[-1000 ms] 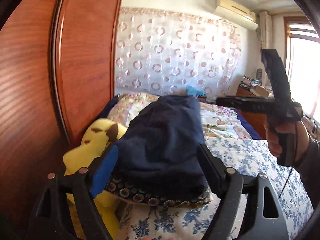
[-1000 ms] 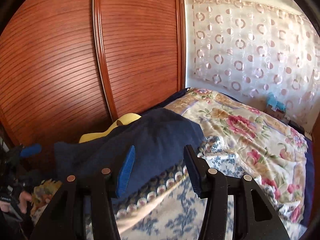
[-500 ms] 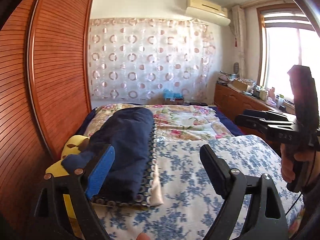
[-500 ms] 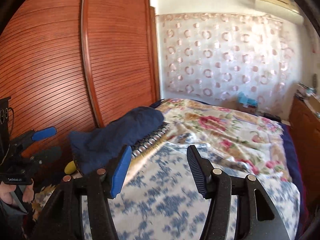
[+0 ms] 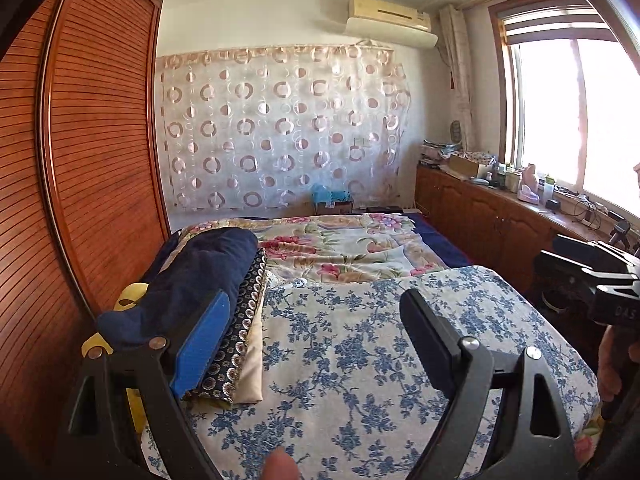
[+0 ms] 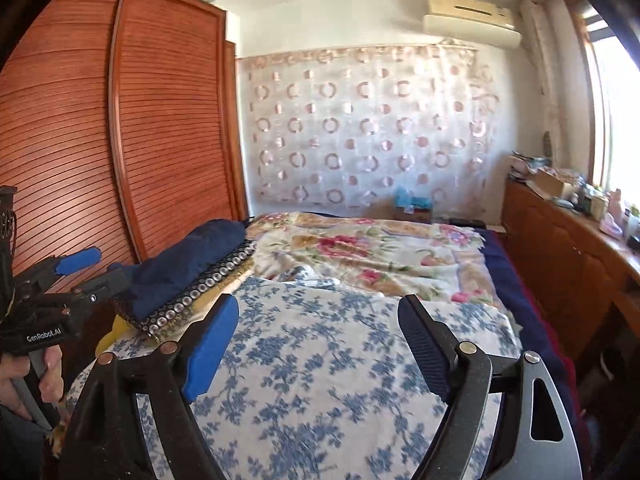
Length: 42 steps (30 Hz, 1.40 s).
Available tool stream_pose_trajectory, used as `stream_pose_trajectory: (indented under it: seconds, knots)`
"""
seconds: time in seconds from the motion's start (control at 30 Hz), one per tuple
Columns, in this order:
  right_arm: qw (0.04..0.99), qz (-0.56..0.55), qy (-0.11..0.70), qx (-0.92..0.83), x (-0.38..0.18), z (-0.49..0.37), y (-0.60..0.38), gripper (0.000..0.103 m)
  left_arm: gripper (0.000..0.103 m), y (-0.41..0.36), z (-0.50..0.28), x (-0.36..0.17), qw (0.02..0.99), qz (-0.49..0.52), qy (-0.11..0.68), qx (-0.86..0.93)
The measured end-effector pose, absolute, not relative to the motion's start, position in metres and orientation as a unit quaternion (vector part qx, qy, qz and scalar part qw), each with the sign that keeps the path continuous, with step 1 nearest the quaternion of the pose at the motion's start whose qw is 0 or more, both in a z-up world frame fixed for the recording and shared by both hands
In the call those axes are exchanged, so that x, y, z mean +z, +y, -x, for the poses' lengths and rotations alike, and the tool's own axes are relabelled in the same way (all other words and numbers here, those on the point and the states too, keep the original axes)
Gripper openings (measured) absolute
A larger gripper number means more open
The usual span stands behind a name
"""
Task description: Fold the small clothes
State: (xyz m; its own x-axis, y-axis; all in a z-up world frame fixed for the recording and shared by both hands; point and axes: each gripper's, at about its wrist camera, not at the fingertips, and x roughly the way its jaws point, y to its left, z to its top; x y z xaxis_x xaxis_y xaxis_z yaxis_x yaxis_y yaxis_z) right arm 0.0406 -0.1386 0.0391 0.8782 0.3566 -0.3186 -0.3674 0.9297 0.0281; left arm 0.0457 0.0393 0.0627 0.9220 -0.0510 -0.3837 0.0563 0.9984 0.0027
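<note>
Lying left of both grippers, the folded navy-blue cloth bundle (image 5: 192,280) runs lengthwise away; the left gripper (image 5: 316,328), jaws spread and empty, is nearer, while the right gripper (image 6: 320,332) is opening, nothing between

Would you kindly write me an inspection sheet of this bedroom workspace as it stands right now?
Surface: bed with blue floral sheet in front, pink floral quilt behind.
Job's things: navy garment folded on top of a stack, over a dotted dark cloth, at the bed's edge by the wardrobe.
Clutter: yellow plush toy beside the stack.
Grippers: left gripper open, nothing between its fingers; right gripper jaws opening, nothing between them.
Cables: cords on the window counter.
Surroundings: circle-print curtain, air conditioner, bright window.
</note>
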Motion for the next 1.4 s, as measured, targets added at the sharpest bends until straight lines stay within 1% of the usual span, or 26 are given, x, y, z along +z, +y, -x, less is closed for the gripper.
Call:
stream_pose_trajectory:
  seconds: [0.33,0.8,1.4]
  knots:
    - [0.979,0.001,0.152,0.133,0.046,-0.004,-0.137,0.084,0.087,0.020,-0.034,0.066,0.980,-0.002,0.195,-0.038]
    - [0.981,-0.006,0.154,0.122,0.044,-0.004,-0.116,0.084,0.088,0.017,-0.039,0.064,0.979,-0.002,0.202,-0.032]
    - [0.981,-0.009,0.154,0.121,0.034,-0.013,-0.141,0.084,0.088,0.015,-0.036,0.061,0.979,-0.002,0.202,-0.034]
